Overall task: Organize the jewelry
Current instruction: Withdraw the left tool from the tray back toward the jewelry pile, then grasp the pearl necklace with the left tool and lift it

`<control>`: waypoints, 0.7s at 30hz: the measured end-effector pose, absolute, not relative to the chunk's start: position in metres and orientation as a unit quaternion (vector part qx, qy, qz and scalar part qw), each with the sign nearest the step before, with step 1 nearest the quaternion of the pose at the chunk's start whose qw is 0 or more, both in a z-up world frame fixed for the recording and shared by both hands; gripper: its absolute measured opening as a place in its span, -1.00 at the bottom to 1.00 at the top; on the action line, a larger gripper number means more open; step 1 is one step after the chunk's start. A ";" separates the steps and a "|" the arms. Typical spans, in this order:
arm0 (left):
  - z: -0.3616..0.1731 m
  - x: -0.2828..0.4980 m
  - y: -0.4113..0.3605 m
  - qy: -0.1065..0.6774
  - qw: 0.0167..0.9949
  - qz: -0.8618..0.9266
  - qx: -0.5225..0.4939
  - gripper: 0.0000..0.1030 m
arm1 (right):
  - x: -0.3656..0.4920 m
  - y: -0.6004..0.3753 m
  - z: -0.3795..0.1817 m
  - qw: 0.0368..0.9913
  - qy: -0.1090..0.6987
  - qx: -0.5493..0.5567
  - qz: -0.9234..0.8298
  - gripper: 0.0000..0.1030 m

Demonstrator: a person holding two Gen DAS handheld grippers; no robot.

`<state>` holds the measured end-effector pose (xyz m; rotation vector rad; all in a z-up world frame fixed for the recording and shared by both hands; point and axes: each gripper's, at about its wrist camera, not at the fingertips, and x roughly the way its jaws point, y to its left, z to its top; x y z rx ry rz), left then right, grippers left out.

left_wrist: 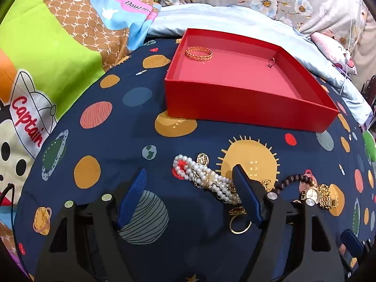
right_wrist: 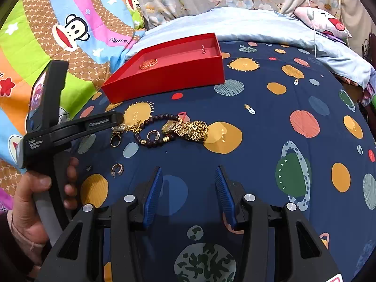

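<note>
The left gripper (left_wrist: 188,183) hangs released over the planet-print bedsheet (left_wrist: 117,141), its fingers (left_wrist: 132,192) spread wide beside the pearl bracelet (left_wrist: 204,178). The right gripper (right_wrist: 189,185) is also released, nearer than the jewelry pile. A dark bead bracelet (right_wrist: 152,129) and gold watch (right_wrist: 185,128) lie together there. The red box (left_wrist: 246,103) farther off holds a gold bangle (left_wrist: 199,52) and a small ring (left_wrist: 270,61).

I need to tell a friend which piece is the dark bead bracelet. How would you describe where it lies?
Find the red box on the navy planet-print bedspread; the loose jewelry pile lies in front of it. The dark bead bracelet is a loop just left of the gold watch. Only it has round dark brown beads; the pearl bracelet is white.
</note>
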<state>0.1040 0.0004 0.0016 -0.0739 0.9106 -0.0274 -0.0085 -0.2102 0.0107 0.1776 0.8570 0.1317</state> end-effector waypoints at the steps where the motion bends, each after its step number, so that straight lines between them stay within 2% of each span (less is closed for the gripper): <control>1: 0.002 0.102 0.002 0.440 0.897 -0.015 -0.035 0.35 | -0.008 -0.211 0.010 0.903 0.416 0.088 0.064 -0.10; 4: 0.002 0.092 0.009 0.439 0.898 -0.023 -0.024 0.23 | -0.008 -0.212 0.007 0.901 0.418 0.094 0.064 -0.10; 8: 0.002 0.082 0.018 0.439 0.898 -0.024 -0.009 -0.04 | -0.008 -0.211 0.007 0.901 0.417 0.095 0.065 -0.10; 17: 0.004 0.093 0.015 0.437 0.898 -0.041 -0.026 -0.06 | -0.009 -0.209 0.004 0.901 0.419 0.092 0.064 -0.10; 19: 0.003 0.096 0.009 0.433 0.900 -0.048 -0.016 -0.34 | -0.008 -0.210 0.003 0.901 0.419 0.093 0.063 -0.10; 20: 0.004 0.096 0.007 0.433 0.900 -0.054 -0.013 -0.57 | -0.008 -0.210 0.003 0.901 0.419 0.093 0.063 -0.10; 21: 0.004 0.096 0.006 0.433 0.899 -0.059 -0.014 -0.68 | -0.008 -0.210 0.003 0.901 0.419 0.093 0.063 -0.10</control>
